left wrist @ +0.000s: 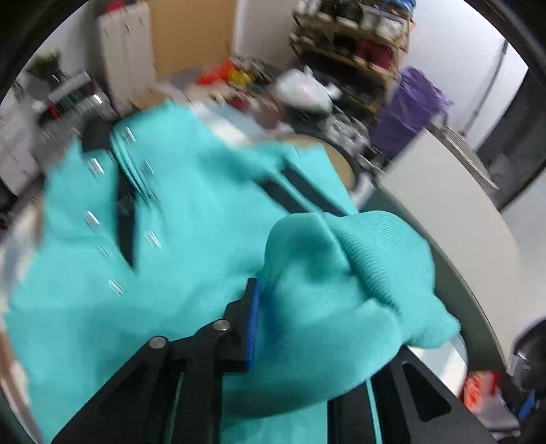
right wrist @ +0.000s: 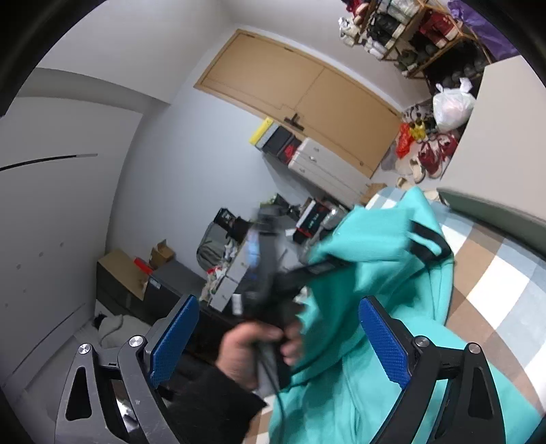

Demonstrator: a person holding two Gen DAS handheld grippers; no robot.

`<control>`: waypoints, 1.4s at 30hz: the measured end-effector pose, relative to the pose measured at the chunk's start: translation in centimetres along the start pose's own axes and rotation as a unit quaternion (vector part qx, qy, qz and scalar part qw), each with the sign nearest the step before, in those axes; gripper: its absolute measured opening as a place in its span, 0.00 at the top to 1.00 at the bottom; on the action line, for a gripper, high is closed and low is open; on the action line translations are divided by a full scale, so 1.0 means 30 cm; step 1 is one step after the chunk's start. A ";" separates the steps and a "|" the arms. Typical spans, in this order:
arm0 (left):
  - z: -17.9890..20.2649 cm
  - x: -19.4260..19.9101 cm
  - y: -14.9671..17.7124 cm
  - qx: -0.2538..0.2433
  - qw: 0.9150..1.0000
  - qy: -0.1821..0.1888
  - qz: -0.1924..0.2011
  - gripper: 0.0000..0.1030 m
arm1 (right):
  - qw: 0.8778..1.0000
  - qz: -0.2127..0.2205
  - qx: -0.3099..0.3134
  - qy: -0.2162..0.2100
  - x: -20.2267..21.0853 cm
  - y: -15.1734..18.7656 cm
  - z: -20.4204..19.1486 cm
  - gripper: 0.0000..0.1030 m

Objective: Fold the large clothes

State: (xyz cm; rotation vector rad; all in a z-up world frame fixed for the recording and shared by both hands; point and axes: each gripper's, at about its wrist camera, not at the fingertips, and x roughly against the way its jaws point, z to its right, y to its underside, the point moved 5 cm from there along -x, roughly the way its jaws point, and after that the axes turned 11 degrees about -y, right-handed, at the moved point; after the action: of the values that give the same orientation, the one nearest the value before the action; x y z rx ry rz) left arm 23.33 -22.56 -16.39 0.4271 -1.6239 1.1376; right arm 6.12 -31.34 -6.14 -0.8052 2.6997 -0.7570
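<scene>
A teal garment [left wrist: 187, 222] with black stripes and clear snap buttons fills the blurred left wrist view. Its ribbed sleeve cuff [left wrist: 368, 252] is bunched between the jaws of my left gripper [left wrist: 300, 307]. One blue pad [left wrist: 254, 324] presses against the fabric, and cloth covers the other finger. In the right wrist view the garment [right wrist: 392, 239] lies heaped on a checked bed sheet [right wrist: 494, 273]. My right gripper [right wrist: 279, 341] stands wide open and holds nothing. Beyond it, a person's hand [right wrist: 252, 345] in a black sleeve grips the other tool's black handle.
A pale board [left wrist: 443, 211] borders the bed on the right. Behind it stand a shoe rack [right wrist: 409, 30], a white plastic bag [right wrist: 450, 106] and shoes on the floor. A wooden door [right wrist: 307, 92], white drawers [right wrist: 324, 167] and boxes line the far wall.
</scene>
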 end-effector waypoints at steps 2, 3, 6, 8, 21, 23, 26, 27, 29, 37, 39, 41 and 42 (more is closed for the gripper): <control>-0.012 0.034 0.056 -0.003 1.000 0.026 -0.006 0.43 | 1.000 -0.011 -0.002 -0.004 -0.020 0.008 -0.003 0.06; -0.031 0.056 0.077 -0.001 0.999 0.035 -0.007 0.36 | 1.000 -0.014 -0.001 -0.005 -0.031 0.014 -0.001 0.06; -0.141 0.166 0.116 0.020 0.996 0.090 -0.002 0.29 | 0.999 -0.032 0.006 -0.010 -0.053 0.031 -0.019 0.06; -0.199 0.218 0.157 0.044 0.989 0.140 -0.017 0.23 | 0.999 -0.043 0.010 -0.010 -0.070 0.045 -0.024 0.06; -0.598 0.151 0.377 0.228 0.973 0.025 -0.016 0.23 | 0.947 -0.152 0.000 0.283 -0.157 -0.089 0.373 0.06; -0.574 0.157 0.379 0.219 0.976 0.012 -0.001 0.23 | 0.934 -0.191 -0.059 0.297 -0.191 -0.078 0.494 0.13; -0.566 0.172 0.371 0.198 0.980 -0.010 0.005 0.23 | 0.920 -0.229 -0.105 0.301 -0.236 -0.040 0.599 0.32; -0.569 0.176 0.374 0.196 0.980 -0.011 0.007 0.23 | 0.921 -0.230 -0.109 0.295 -0.243 -0.032 0.603 0.47; -0.603 0.207 0.407 0.197 0.980 -0.016 0.012 0.23 | 0.924 -0.235 -0.090 0.289 -0.259 -0.027 0.591 0.55; -0.723 0.153 0.405 0.223 0.974 -0.041 0.017 0.23 | 0.924 -0.235 0.098 0.284 -0.317 -0.143 0.361 0.91; -0.737 0.155 0.410 0.232 0.972 -0.043 0.017 0.23 | 0.913 -0.234 0.162 0.293 -0.369 -0.197 0.287 0.93; -0.752 0.160 0.415 0.237 0.970 -0.052 0.018 0.23 | 0.894 -0.238 0.225 0.306 -0.446 -0.240 0.229 0.94; -0.759 0.163 0.416 0.238 0.969 -0.064 0.019 0.23 | 0.877 -0.237 0.266 0.322 -0.483 -0.272 0.209 0.95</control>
State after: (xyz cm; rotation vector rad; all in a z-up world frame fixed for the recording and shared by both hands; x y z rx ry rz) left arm 24.65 3.78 -18.06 0.7957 -1.4625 1.5600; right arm 23.91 -31.63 -6.11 -1.2384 2.5365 -2.0968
